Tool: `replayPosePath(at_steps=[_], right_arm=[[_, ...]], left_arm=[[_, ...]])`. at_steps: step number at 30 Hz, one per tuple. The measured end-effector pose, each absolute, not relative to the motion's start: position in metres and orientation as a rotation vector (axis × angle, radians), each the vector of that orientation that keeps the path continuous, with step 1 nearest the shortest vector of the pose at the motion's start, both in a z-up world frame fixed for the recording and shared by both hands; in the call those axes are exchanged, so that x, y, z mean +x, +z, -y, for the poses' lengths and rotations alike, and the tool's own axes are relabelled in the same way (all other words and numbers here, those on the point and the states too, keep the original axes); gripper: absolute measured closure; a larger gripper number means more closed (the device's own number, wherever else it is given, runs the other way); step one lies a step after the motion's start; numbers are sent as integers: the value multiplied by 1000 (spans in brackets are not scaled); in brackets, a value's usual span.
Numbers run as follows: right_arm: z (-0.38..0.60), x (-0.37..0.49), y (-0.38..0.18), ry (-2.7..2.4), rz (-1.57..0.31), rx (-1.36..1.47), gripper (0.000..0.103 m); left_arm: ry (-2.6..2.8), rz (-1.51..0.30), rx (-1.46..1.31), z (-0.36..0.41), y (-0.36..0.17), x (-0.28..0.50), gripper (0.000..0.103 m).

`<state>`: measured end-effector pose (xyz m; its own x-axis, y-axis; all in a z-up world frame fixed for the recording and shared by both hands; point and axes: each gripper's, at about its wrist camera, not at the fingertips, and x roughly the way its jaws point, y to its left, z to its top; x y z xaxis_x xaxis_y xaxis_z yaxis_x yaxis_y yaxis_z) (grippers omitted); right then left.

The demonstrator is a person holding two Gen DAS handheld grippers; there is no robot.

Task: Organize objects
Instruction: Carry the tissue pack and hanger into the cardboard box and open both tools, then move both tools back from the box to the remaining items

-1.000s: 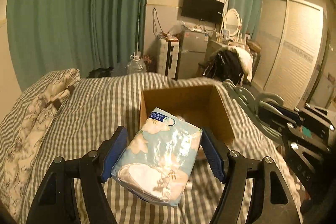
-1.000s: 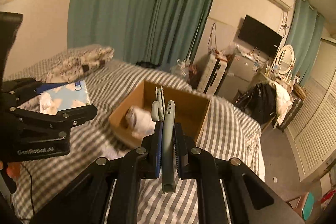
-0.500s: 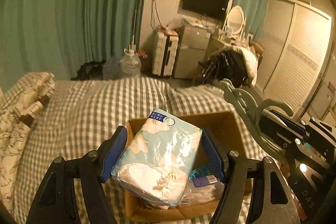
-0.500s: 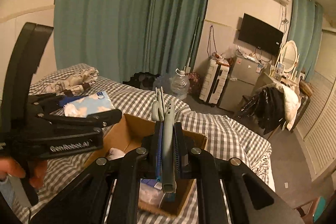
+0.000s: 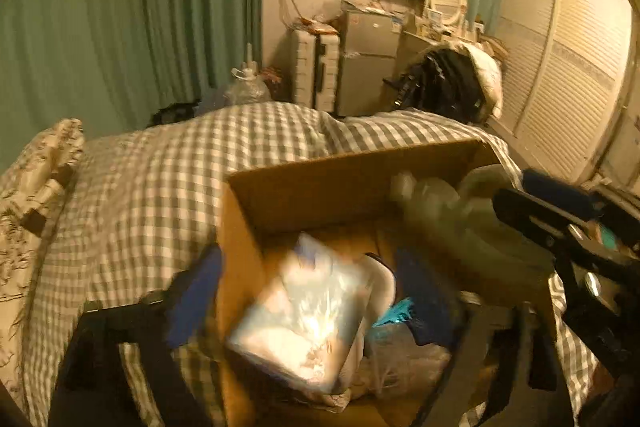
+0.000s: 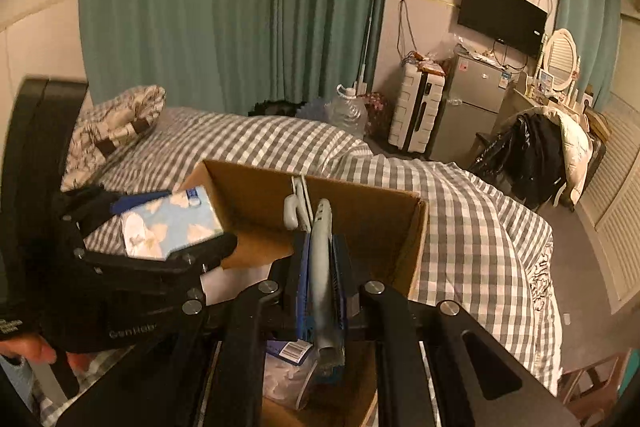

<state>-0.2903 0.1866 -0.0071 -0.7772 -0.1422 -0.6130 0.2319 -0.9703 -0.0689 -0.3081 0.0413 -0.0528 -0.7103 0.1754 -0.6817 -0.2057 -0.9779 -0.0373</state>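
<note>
Both hand-held grippers had come forward and down over the cardboard box (image 5: 352, 183) on the bed (image 5: 152, 187) since a second earlier. Left hand-held gripper (image 5: 304, 291) was spreading wide, pads clear of the tissue pack (image 5: 304, 311), which was dropping into the box, blurred. Right hand-held gripper (image 6: 320, 267) was easing apart, grey hanger (image 6: 322, 267) between its pads. Risks: pack catching the box's near wall and tipping onto the bed; hanger's hook snagging the far rim and slipping out askew.
</note>
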Motion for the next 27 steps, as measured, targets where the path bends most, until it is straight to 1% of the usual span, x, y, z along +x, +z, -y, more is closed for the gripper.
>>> replayPosePath(at_steps=[1,2,7,12,16,21,27], right_arm=[[-189,-288,-3,-2801,-212,937,60],[-190,-284,2,-2815,-214,923,44],[-195,-254,38,-2866,-244,822,43],[-194,-211,80,-2883,-275,749,42],[-191,-174,105,-2884,-302,704,37],[-177,-131,115,-2859,-319,681,36],[-160,-99,92,-2825,-306,713,35]], left_arm=[[2749,-65,-1056,-40,-49,-303,0],[2762,-71,-1025,-38,-43,-296,0],[2780,-93,-998,-30,-11,-267,0],[2786,-18,-978,-10,26,-225,0],[2830,40,-920,5,50,-184,0],[2868,83,-893,21,54,-139,0],[2906,62,-916,31,31,-110,0]])
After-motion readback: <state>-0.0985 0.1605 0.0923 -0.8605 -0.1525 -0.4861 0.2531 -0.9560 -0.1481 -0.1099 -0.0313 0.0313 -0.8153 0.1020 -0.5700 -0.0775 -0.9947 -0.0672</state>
